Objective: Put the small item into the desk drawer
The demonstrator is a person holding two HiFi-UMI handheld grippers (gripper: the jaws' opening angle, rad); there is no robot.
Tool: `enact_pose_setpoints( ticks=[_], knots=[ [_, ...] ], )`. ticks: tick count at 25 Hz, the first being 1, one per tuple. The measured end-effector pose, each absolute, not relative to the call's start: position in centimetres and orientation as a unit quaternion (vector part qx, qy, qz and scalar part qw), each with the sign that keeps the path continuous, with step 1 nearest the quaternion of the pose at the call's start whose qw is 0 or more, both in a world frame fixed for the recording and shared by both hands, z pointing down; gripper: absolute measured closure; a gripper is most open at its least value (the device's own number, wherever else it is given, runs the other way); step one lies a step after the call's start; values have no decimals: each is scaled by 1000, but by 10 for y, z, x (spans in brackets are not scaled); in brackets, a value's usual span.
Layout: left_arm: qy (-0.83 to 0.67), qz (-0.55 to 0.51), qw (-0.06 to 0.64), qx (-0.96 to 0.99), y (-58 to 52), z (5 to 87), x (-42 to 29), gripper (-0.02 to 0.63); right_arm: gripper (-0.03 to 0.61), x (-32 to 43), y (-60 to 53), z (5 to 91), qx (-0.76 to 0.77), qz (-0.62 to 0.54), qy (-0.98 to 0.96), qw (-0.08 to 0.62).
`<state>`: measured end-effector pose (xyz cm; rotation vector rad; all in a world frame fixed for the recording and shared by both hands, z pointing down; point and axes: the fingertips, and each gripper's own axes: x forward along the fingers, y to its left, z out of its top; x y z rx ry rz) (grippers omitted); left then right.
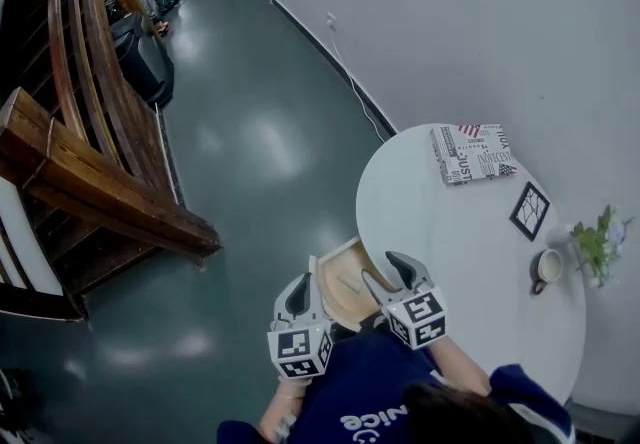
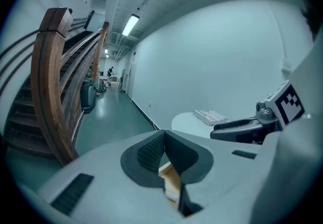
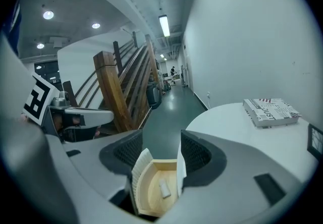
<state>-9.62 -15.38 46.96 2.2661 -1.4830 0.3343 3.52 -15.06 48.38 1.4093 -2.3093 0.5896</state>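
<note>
The small white item (image 3: 164, 188) lay in the open wooden drawer (image 3: 145, 190) at the round table's (image 1: 470, 252) near left edge. The left gripper (image 2: 164, 153) was closed on nothing. The right gripper (image 3: 160, 155) had its jaws apart and empty.

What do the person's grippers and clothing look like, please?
The left gripper and right gripper have pale grey bodies, dark ribbed pads and a white cube with black square markers. The person wears a dark blue top with white lettering.
</note>
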Motion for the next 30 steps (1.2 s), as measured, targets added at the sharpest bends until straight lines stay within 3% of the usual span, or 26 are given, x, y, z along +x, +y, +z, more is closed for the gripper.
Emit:
enact_pose_setpoints(
  ticks=[3,14,30],
  knots=[
    [-528,111,197,818,-153,460,-91,609,358,39,-151,475,512,191,-818,180],
    [-516,116,175,830,-148,456,-77,609,569,44,-148,460,524,166,-822,150],
    [-511,110,179,833,-148,457,-86,609,572,53,-149,456,561,158,-801,137]
  ],
)
